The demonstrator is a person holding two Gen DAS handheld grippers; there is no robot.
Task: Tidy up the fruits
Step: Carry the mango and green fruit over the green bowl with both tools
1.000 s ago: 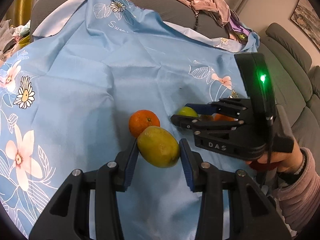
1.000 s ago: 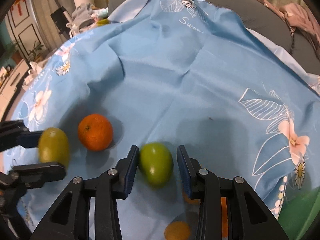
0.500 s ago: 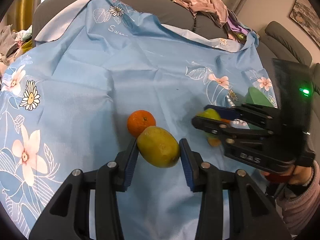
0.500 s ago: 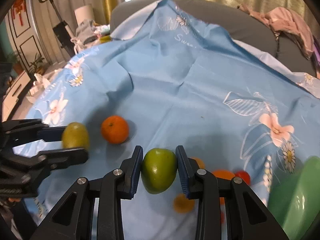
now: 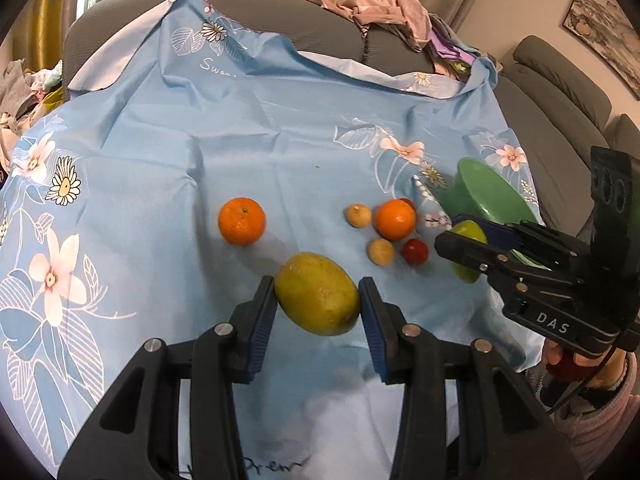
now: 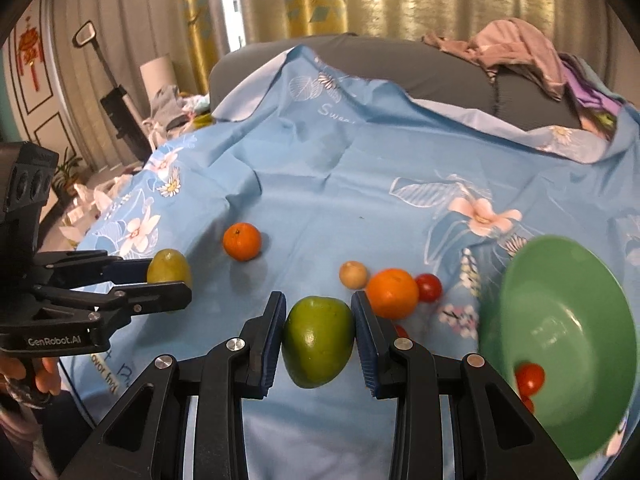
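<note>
- The left gripper [image 5: 318, 308] is closed on a yellow-green mango [image 5: 317, 299], both blue pads pressed to its sides, above the near part of the blue floral cloth [image 5: 248, 136]
- The right gripper [image 6: 318, 336] is clamped on a green mango [image 6: 318, 340], lifted off the cloth just left of the green bowl [image 6: 560, 320]
- The bowl sits tilted at the right with red cherry tomatoes [image 6: 529, 378] inside
- One orange [image 5: 241, 221] lies alone left of centre
- Further right a second orange [image 5: 395, 220], two small tan fruits [image 5: 359, 215] and a red tomato [image 5: 415, 251] cluster together on the cloth, near the bowl
</note>
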